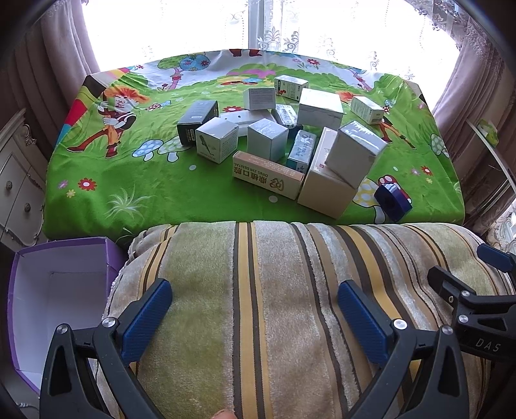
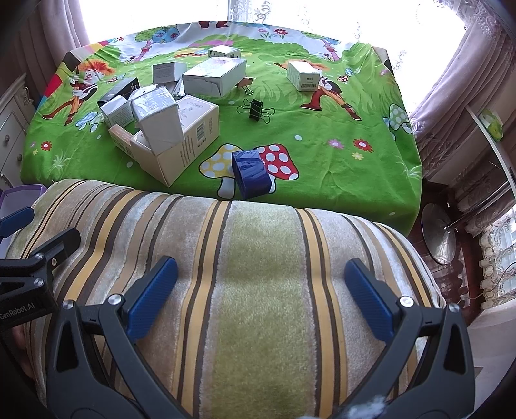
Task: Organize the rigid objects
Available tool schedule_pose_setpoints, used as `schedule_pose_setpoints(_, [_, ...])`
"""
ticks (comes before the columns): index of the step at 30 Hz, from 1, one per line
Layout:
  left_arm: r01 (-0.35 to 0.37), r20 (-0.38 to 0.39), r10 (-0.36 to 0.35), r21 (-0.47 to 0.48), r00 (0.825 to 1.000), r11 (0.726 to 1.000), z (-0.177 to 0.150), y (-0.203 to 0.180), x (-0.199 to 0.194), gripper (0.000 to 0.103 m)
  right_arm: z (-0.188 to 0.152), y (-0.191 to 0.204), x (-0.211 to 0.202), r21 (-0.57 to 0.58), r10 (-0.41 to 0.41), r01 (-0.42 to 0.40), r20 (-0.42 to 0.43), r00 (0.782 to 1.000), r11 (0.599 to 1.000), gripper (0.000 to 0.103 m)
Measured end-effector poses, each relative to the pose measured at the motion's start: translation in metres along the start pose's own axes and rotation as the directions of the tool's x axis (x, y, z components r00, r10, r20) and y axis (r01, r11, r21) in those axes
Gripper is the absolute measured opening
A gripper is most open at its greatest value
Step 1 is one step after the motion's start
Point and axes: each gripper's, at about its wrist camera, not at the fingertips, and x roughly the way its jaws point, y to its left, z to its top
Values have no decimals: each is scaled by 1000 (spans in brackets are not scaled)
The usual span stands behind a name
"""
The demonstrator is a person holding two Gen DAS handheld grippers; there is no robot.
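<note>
Cartoon cloth (image 1: 129,180) before curtained window (image 1: 225,25).

The tan carton (image 1: 269,174) reads "DING ZHI DENTAL"; one hand-held gripper (image 2: 19,303) reads "GenRobot.AI", the other (image 1: 483,338) "DAS".

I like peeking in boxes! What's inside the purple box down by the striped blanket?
The purple box is open on top, and the white inside that shows looks empty. Its near part is hidden behind the left gripper and the picture edge, so something small there could be missed.
</note>
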Motion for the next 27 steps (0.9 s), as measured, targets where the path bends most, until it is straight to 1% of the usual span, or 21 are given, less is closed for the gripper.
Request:
schedule_pose_setpoints(8, [0, -3, 0, -9, 1000, 1000, 2, -2, 1, 103, -2, 0, 1, 1, 0, 0, 10, 1000, 1000, 103])
schedule_pose_setpoints(11, [12, 6, -12, -22, 1000, 1000, 2, -1, 1, 103, -2, -1, 1, 2, 4, -4, 12, 1000, 1000, 103])
schedule_pose_setpoints(16, [25, 9, -25, -30, 1000, 999, 3, -1, 1, 103, 2, -6, 3, -11, 44, -44, 3, 999, 999, 103])
schedule_pose_setpoints(19, [29, 19, -29, -16, 999, 999, 5, -3, -1, 103, 5, -8, 6, -34, 77, -78, -7, 997, 996, 103])
schedule_pose_setpoints(20, [40, 27, -40, -8, 999, 999, 6, -5, -2, 102, 7, -10, 7, -37, 89, -89, -7, 996, 995, 103])
schedule_pose_setpoints(22, [52, 43, -53, 21, 998, 998, 9, -10, -5, 95, 9, -12, 9, -35, 109, -109, -3, 994, 993, 103])
schedule_pose_setpoints(25, [68, 62, -72, 65, 995, 996, 16, -19, -8, 89, 13, -15, 11, -25, 134, -133, 4, 991, 991, 103])
schedule_pose_setpoints(27, [107, 81, -113, 76, 990, 991, 24, -22, -11, 86, 16, -14, 12, -47, 145, -144, 5, 989, 988, 103])
